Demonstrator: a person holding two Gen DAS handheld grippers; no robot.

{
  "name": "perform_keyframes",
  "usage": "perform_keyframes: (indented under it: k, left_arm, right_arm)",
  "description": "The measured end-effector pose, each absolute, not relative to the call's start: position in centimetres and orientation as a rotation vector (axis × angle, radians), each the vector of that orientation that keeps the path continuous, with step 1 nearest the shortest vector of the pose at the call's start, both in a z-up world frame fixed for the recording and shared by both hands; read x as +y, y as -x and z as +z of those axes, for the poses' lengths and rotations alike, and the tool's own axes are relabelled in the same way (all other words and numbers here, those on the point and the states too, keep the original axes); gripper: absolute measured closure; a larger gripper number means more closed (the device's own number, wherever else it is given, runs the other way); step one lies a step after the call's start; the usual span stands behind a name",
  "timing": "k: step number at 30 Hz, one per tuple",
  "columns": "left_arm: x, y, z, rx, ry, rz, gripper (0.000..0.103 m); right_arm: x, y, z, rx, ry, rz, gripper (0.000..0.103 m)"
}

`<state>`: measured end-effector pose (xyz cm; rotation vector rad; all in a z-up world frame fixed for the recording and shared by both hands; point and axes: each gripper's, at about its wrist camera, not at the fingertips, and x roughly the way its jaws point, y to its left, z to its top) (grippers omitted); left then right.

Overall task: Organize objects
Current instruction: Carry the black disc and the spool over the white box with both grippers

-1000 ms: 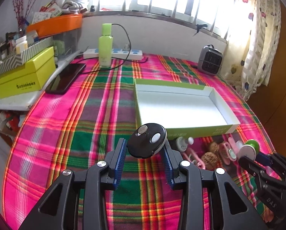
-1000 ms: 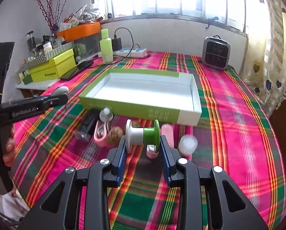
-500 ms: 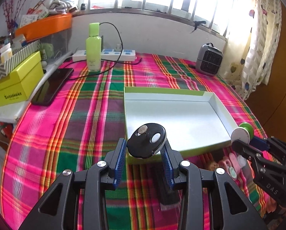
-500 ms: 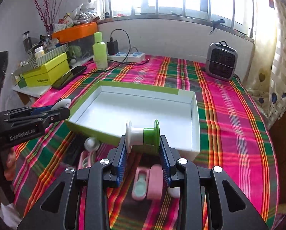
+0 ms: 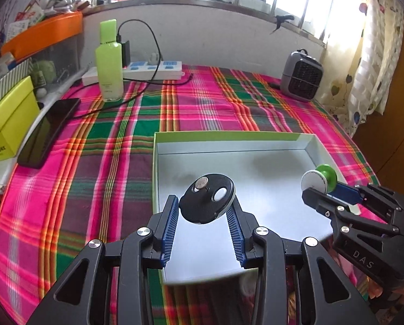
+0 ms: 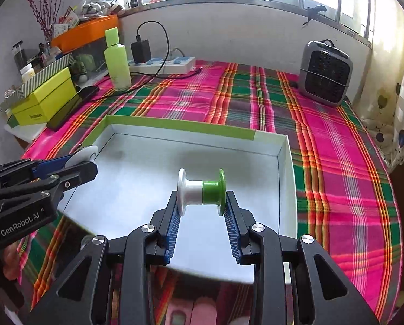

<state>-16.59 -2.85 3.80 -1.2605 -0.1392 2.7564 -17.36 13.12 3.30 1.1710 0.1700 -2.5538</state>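
My left gripper [image 5: 203, 205] is shut on a black round disc [image 5: 206, 202] with a silver button and a white dot, held above the near left part of the green-rimmed white box [image 5: 229, 136]. My right gripper [image 6: 202, 199] is shut on a white-and-green spool [image 6: 201, 191], held above the same box [image 6: 180, 127], toward its right side. The spool also shows in the left wrist view [image 5: 319, 181], and the left gripper [image 6: 82, 159] shows at the left of the right wrist view. The box floor is bare. Small pink items [image 6: 199, 312] lie before the box, mostly hidden.
A plaid cloth [image 5: 202, 103] covers the table. At the back stand a green bottle [image 5: 109, 62], a power strip [image 5: 153, 68] with charger and cable, and a grey heater [image 5: 301, 77]. A phone [image 5: 48, 132] and yellow box [image 5: 8, 124] are at left.
Both grippers have moved forward with their objects, from above the small items in front of the box to above the box's inside.
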Motion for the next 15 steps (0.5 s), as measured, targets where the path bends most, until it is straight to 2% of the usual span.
perform_keyframes:
  k: [15]
  left_arm:
    - [-2.4, 21.0, 2.4, -0.117, 1.340, 2.719, 0.069]
  right_arm:
    - [12.1, 22.6, 1.8, 0.166, -1.281, -2.514, 0.070]
